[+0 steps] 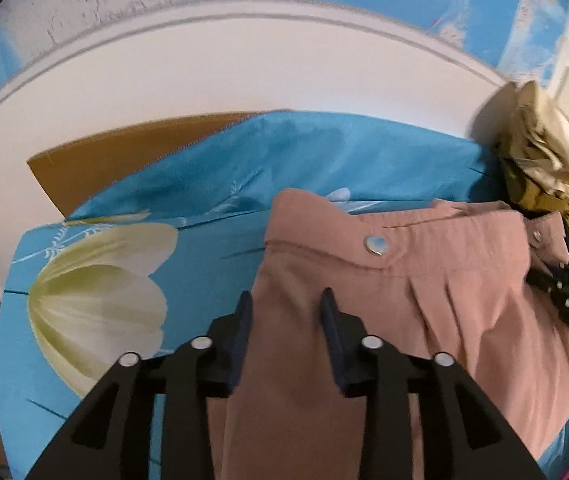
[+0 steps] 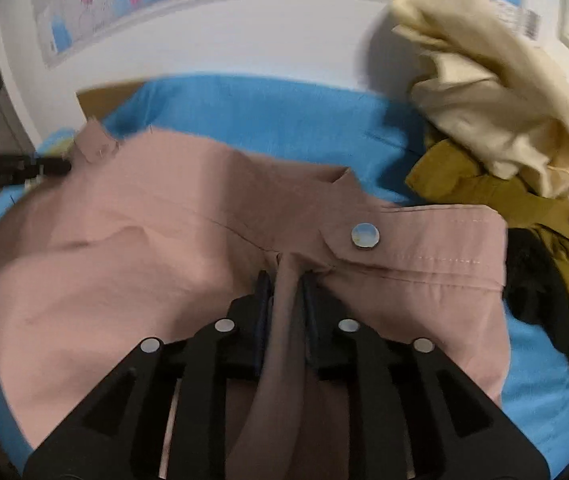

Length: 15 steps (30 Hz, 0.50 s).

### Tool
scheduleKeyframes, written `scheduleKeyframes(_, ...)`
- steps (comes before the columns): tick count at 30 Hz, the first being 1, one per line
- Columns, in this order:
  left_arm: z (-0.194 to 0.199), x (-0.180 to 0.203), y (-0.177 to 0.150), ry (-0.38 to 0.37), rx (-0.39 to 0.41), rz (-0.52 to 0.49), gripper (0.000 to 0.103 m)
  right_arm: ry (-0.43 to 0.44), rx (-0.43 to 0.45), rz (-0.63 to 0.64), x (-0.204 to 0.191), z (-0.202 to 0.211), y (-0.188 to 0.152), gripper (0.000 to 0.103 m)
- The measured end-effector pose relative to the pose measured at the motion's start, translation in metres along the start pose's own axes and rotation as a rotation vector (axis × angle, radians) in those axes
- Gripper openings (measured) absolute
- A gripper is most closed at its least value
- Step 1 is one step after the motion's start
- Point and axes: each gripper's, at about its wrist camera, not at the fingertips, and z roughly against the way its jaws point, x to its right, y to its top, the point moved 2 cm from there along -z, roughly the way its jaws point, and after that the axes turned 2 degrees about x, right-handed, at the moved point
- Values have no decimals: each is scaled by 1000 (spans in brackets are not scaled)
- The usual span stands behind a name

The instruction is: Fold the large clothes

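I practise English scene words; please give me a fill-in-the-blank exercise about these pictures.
1. The dusty pink cotton garment lies on a ____ floral sheet.
2. On its waistband shines a round ____ snap button.
3. A fold of pink cloth runs between the fingers of the right ____.

Missing: blue; silver; claw

We see even indoor light, dim at the bottom; heavy fisheye bending with black corners; motion blur on the cream clothes (image 2: 484, 92).

I am counting one pink garment (image 2: 164, 240) with two silver snap buttons (image 1: 376, 245), one cream cloth (image 2: 484, 120), one mustard cloth (image 2: 476, 188), one floral blue sheet (image 1: 124, 280).
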Motion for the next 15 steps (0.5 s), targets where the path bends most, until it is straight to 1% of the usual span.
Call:
scheduleKeyframes(1,8,1,-3,4,17,-12,45,13,32,-14,4,14,-2,47)
scheduleKeyframes(2,13,2,-6,9,27,-24,46,23,50,-21,6,23,-1,50)
scheduleKeyframes(5,28,11,-19,-29,43,-81,49,43,102,-33,12,65,-15,49)
scheduleKeyframes(7,31,17,-32,-60,20,-124,49,78,109,-56,22,87,-29,49)
scheduleKeyframes(8,30,18,-37,-61,11,-133,49,70,105,-70,27,92,-38,49)
scheduleKeyframes(9,28,18,-42,-57,-2,-135,49,41,80,-75,35,93,-49,49)
scheduleKeyframes(11,17,12,-50,-49,-32,-112,49,-13,30,-106,46,74,-63,49)
scheduleKeyframes(13,8,2,-53,-62,-47,-57,49,-39,-3,-146,60,58,-71,39)
scheduleKeyframes(15,6,-3,-54,-58,-31,-32,50,-12,5,-216,72,48,-75,39)
